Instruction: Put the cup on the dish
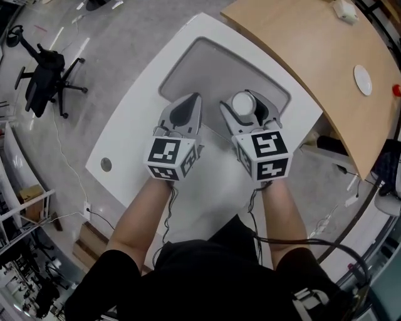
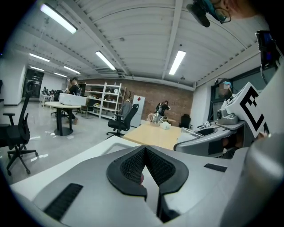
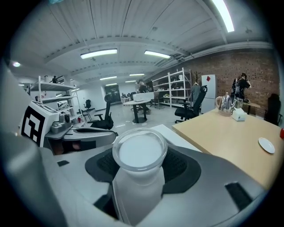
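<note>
A white cup [image 1: 243, 103] with a clear rim stands upright between the jaws of my right gripper [image 1: 247, 108], which is shut on it. In the right gripper view the cup [image 3: 139, 153] fills the space between the pads. The dish [image 1: 363, 79], a small white plate, lies on the wooden table [image 1: 301, 44] to the far right, well away from the cup; the right gripper view shows the dish [image 3: 266, 145] near that table's right edge. My left gripper [image 1: 185, 108] hovers beside the right one, shut, its dark pads [image 2: 133, 166] pressed together.
Both grippers hang above a white table [image 1: 138, 119] with a grey recessed panel [image 1: 207, 63]. A white box [image 1: 345, 9] and a red object [image 1: 396, 89] sit on the wooden table, with a kettle [image 3: 225, 104] at its far end. A black office chair [image 1: 44, 75] stands on the floor at left.
</note>
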Demonstrator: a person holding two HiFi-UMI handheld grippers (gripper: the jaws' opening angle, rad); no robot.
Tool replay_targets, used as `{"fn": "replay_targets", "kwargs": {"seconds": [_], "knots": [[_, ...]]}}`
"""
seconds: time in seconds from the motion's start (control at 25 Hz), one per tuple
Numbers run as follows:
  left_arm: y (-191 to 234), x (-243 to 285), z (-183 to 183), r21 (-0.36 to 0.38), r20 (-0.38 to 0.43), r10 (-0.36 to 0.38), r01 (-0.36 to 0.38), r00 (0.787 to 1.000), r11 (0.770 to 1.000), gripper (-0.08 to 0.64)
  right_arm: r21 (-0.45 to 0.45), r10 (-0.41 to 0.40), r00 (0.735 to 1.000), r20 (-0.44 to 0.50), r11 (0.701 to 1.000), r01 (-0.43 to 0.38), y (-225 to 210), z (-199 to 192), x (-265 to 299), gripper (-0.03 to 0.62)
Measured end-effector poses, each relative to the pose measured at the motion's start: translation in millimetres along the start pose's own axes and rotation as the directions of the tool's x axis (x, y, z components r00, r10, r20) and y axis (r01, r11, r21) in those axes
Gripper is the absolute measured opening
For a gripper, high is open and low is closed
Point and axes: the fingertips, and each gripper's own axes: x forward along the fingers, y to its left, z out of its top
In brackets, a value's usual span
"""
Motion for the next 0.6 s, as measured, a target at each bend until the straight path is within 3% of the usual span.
{"fn": "replay_targets", "kwargs": {"seconds": [0.6], "knots": [[15.8, 73.5, -43.7, -0.015, -0.077, -0.006, 0.005, 0.997, 1.0, 0.006, -0.017, -0.064, 0.996, -0.055, 0.998, 0.063, -43.9, -41.0, 78.8, 0.25]]}}
